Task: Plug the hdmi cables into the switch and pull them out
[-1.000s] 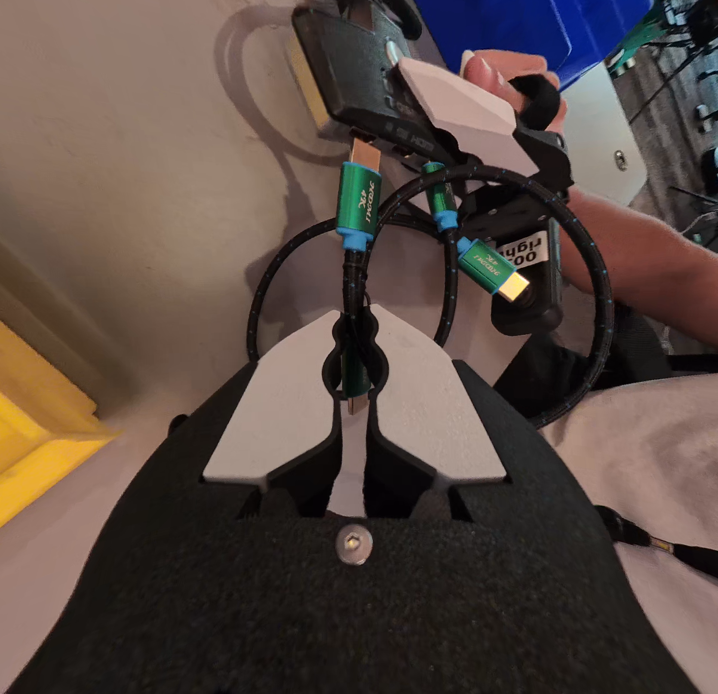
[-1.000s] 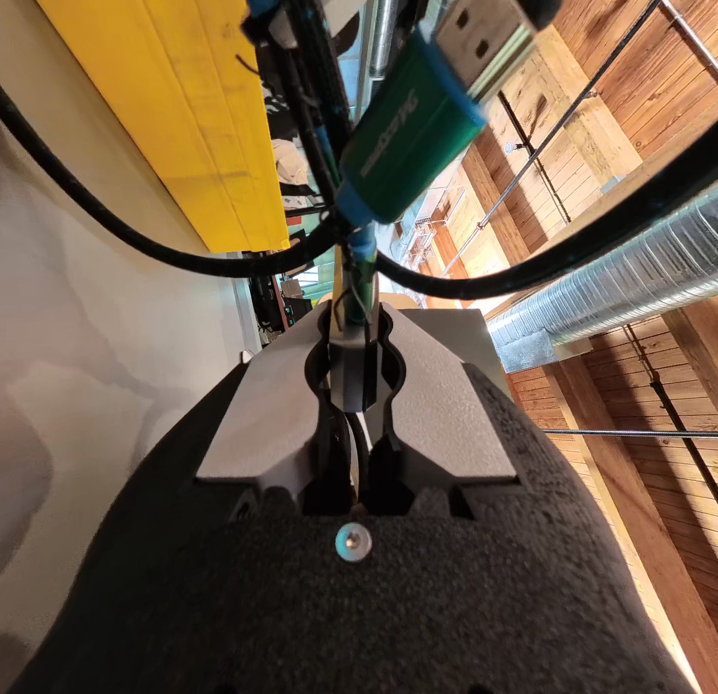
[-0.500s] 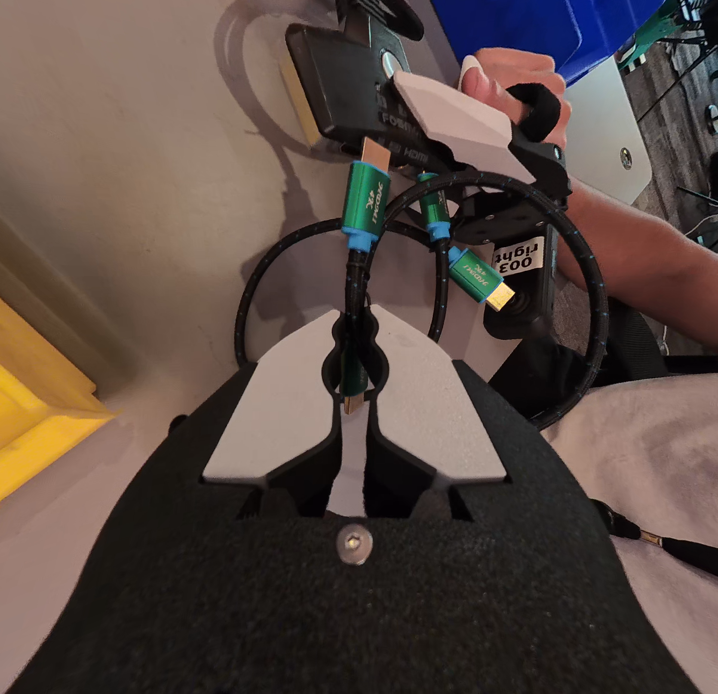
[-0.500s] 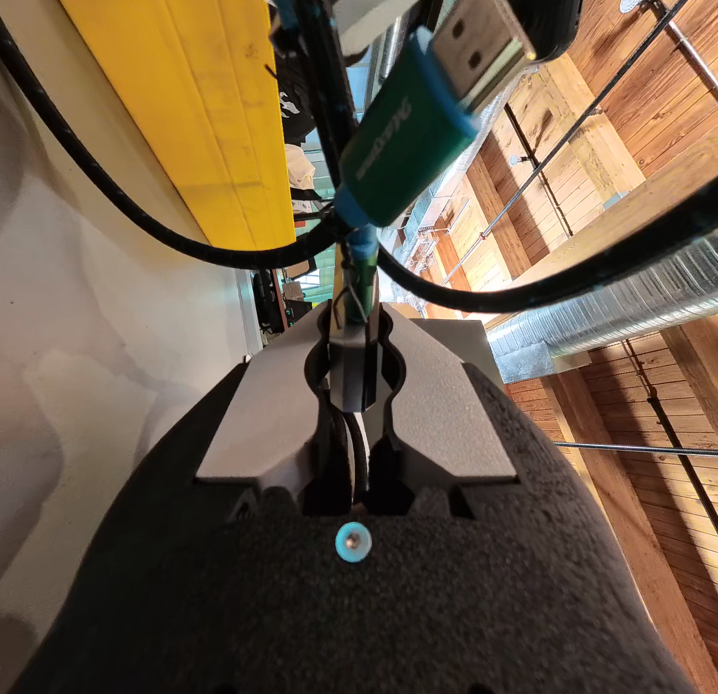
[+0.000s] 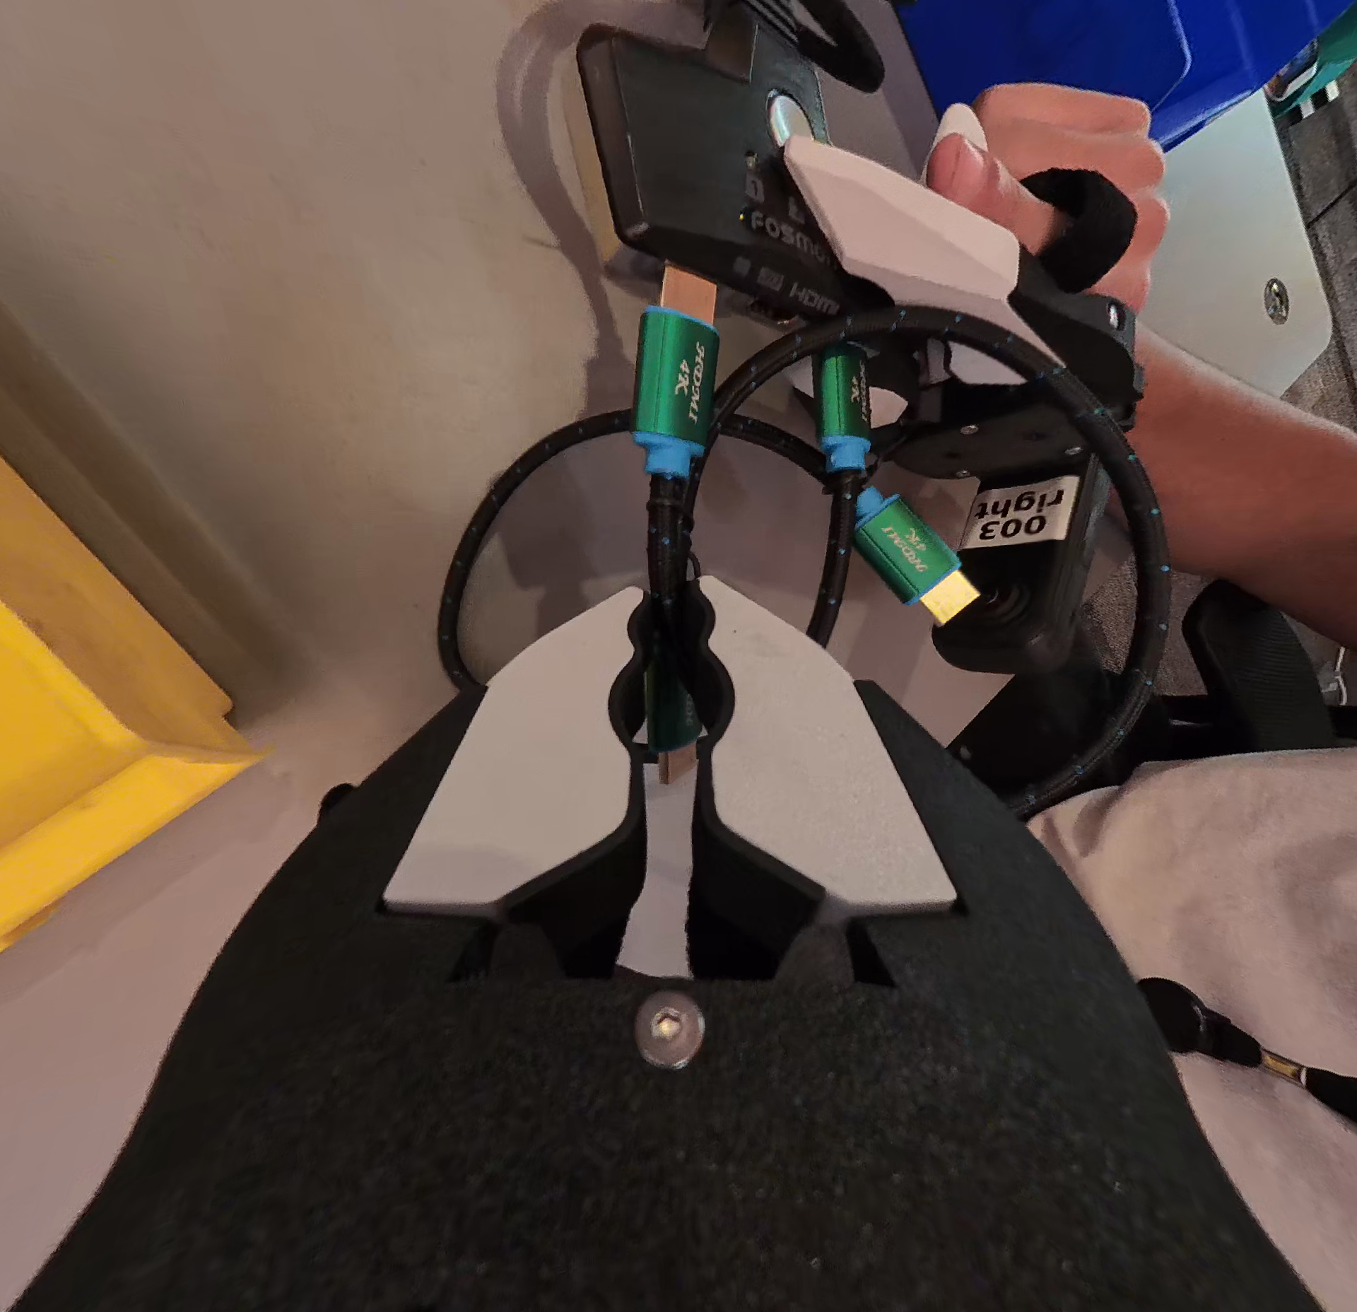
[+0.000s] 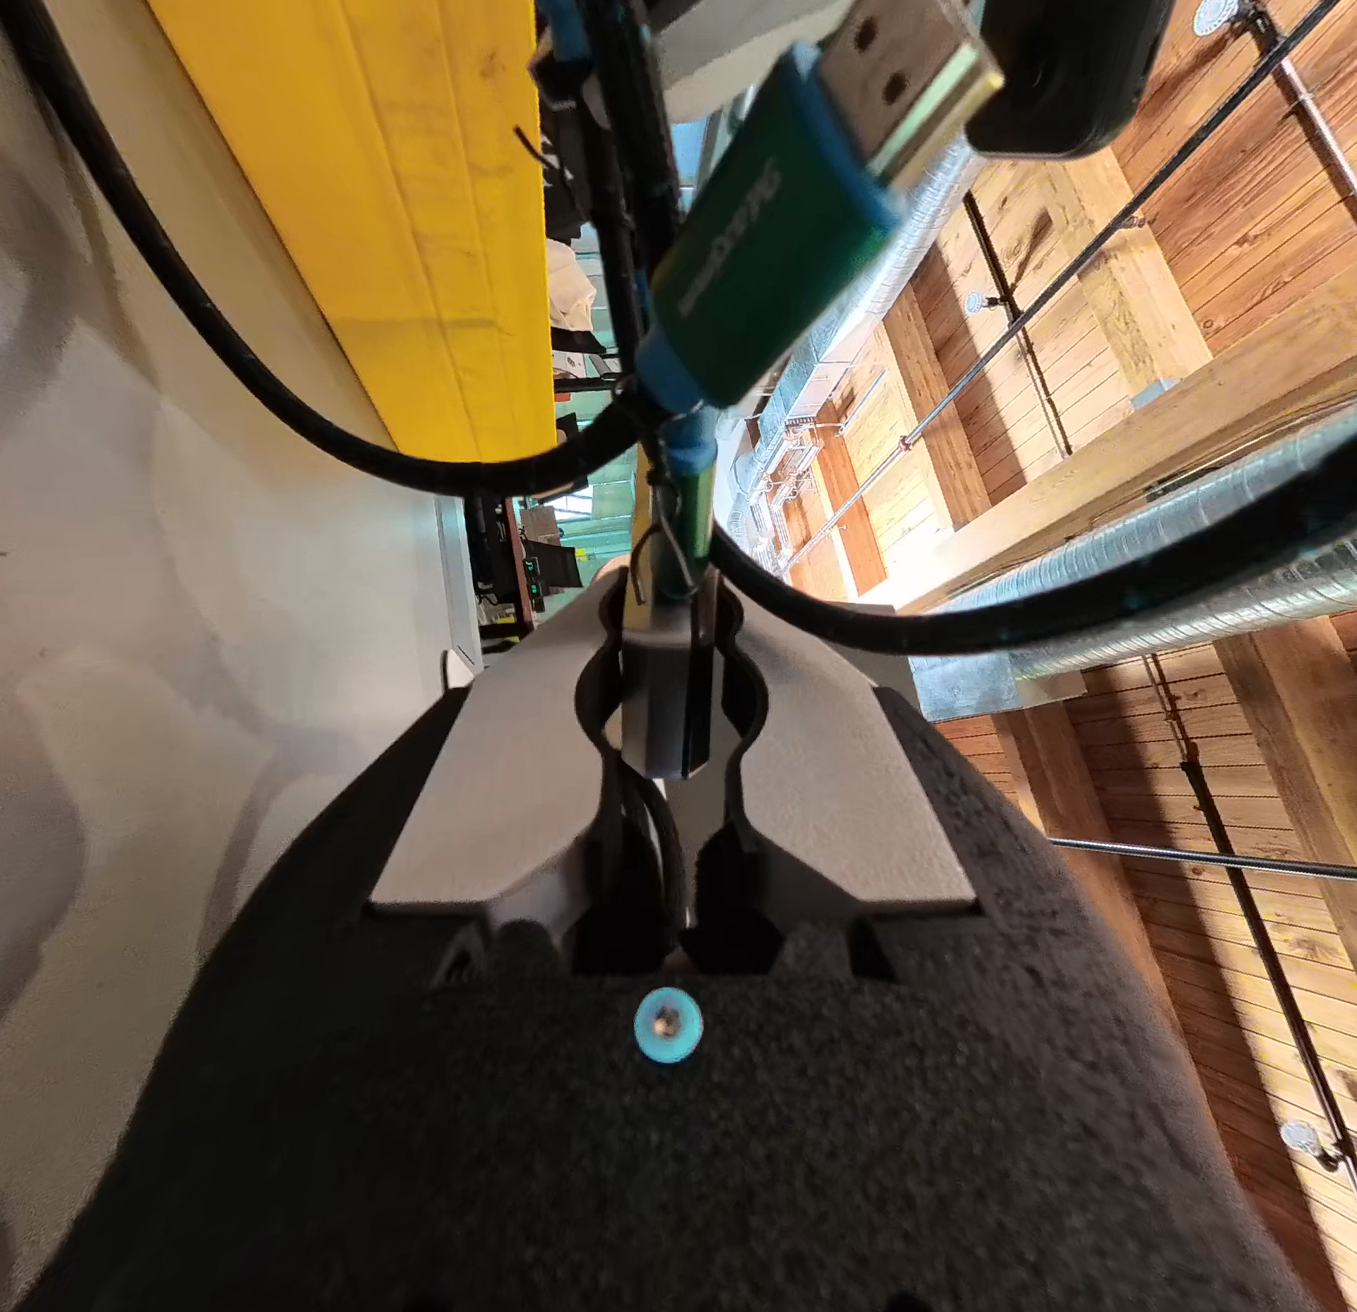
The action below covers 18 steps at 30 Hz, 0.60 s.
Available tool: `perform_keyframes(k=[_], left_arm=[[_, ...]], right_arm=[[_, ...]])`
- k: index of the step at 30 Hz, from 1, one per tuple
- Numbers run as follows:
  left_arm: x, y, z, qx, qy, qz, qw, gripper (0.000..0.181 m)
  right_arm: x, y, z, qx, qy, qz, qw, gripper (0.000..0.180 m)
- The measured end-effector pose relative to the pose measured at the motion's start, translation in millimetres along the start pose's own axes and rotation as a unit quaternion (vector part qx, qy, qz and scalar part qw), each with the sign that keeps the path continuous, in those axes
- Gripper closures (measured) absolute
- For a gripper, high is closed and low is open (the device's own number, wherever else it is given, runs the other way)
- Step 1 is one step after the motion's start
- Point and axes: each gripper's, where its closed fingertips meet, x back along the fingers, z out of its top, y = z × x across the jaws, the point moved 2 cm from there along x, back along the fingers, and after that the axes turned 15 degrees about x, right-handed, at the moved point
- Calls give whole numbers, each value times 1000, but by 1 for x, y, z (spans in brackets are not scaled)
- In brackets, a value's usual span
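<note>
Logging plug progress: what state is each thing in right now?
HDMI switch: clamped by right gripper.
End-port connector: gold tip at port, not fully seated.
Middle connector: tip hidden.
Dangling connector: unplugged.
Left gripper: shut on HDMI cable.

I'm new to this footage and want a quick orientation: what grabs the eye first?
Bright green metal HDMI plugs with blue collars: one has its gold tip at the black box-shaped switch near the top of the left wrist view, another dangles loose to the right. The right gripper clamps the switch; a yellow plastic bin sits left.
</note>
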Motion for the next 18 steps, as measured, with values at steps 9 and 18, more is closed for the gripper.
perform_keyframes(k=[9, 18], left_arm=[[10, 7, -1, -7, -16, -18, 1000, 173], [11, 18, 7, 9, -21, -122, 992, 173]], right_arm=[[3, 9, 7, 1, 12, -23, 1000, 159], [10, 17, 17, -26, 55, -40, 997, 160]])
